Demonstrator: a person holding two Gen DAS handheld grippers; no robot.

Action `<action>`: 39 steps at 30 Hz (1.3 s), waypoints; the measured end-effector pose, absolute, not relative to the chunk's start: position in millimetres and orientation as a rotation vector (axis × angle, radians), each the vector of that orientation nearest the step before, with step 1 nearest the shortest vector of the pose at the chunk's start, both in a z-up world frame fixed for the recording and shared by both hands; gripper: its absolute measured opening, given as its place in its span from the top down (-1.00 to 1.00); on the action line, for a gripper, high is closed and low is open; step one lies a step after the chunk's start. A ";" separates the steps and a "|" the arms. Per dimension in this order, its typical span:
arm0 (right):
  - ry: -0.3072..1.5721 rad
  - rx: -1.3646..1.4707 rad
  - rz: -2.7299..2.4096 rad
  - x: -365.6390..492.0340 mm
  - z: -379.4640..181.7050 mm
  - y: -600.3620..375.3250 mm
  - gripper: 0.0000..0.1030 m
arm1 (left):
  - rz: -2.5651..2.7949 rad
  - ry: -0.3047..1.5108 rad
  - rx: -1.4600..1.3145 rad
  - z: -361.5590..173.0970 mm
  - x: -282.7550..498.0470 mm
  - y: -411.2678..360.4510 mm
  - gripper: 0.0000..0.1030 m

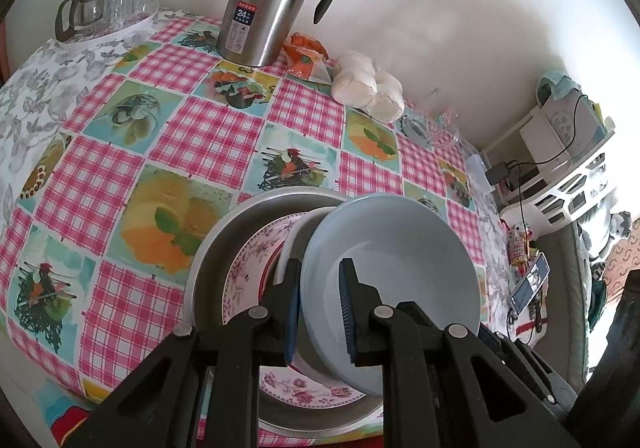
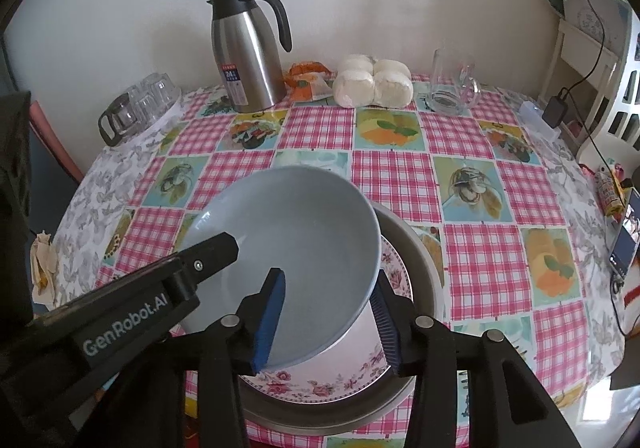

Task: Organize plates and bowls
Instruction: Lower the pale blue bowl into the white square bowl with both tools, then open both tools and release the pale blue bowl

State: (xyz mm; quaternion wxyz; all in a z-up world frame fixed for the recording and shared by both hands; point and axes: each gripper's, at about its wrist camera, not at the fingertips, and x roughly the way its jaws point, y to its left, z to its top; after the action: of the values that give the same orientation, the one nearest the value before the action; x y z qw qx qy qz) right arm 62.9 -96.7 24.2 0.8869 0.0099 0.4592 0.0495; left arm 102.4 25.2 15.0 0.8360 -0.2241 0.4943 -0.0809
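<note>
A pale blue bowl point(image 1: 394, 272) point(image 2: 296, 248) is held tilted above a metal basin point(image 1: 224, 248) point(image 2: 420, 260) near the table's front edge. In the basin lies a pink floral plate point(image 1: 252, 268) point(image 2: 340, 380), with a white dish point(image 1: 296, 244) under the bowl. My left gripper point(image 1: 320, 308) has its fingers on both sides of the bowl's rim and grips it; it shows in the right wrist view point(image 2: 216, 252). My right gripper point(image 2: 328, 316) straddles the bowl's opposite rim, one pad inside and one outside, with a gap.
At the back by the wall stand a steel thermos jug point(image 2: 248, 60), a tray of glasses with a glass pot point(image 2: 136, 108), an orange packet point(image 2: 306, 82), bagged white buns point(image 2: 372, 84) and a glass mug point(image 2: 452, 88). A phone point(image 2: 626, 244) lies at the right edge.
</note>
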 end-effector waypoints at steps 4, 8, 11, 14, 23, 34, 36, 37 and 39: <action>0.930 0.042 0.092 62.3 29.1 -103.4 0.07 | -0.168 1.029 -0.473 18.7 100.7 25.7 0.66; 0.942 0.087 0.057 67.0 26.7 -118.4 0.07 | -0.164 1.025 -0.477 18.7 100.7 26.6 0.66; 0.958 0.121 0.033 70.6 22.4 -130.1 0.07 | -0.167 1.023 -0.481 19.1 100.6 26.6 0.66; 0.980 0.160 0.041 73.4 17.3 -137.6 0.06 | -0.160 1.010 -0.477 21.8 99.0 26.6 0.66; 1.020 0.150 0.057 76.7 6.5 -132.1 0.05 | -0.121 0.980 -0.476 27.4 98.7 33.8 0.66; 1.029 0.170 0.065 77.9 4.0 -135.3 -0.01 | -0.098 1.042 -0.501 7.6 108.4 37.2 0.65; 1.025 0.170 0.067 77.6 4.9 -135.5 -0.02 | -0.101 1.050 -0.513 4.2 110.0 38.2 0.61; 1.024 0.171 0.067 77.5 5.2 -135.9 -0.02 | -0.100 1.050 -0.515 3.5 110.0 38.4 0.59; 1.024 0.172 0.066 77.4 5.5 -136.2 -0.02 | -0.102 1.051 -0.518 3.7 109.9 38.6 0.59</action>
State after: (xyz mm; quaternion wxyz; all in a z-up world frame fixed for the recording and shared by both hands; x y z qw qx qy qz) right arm 77.4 -136.2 5.5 0.8676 0.0823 0.4893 0.0316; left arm 109.9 38.6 3.7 0.8320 -0.2446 0.4956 -0.0479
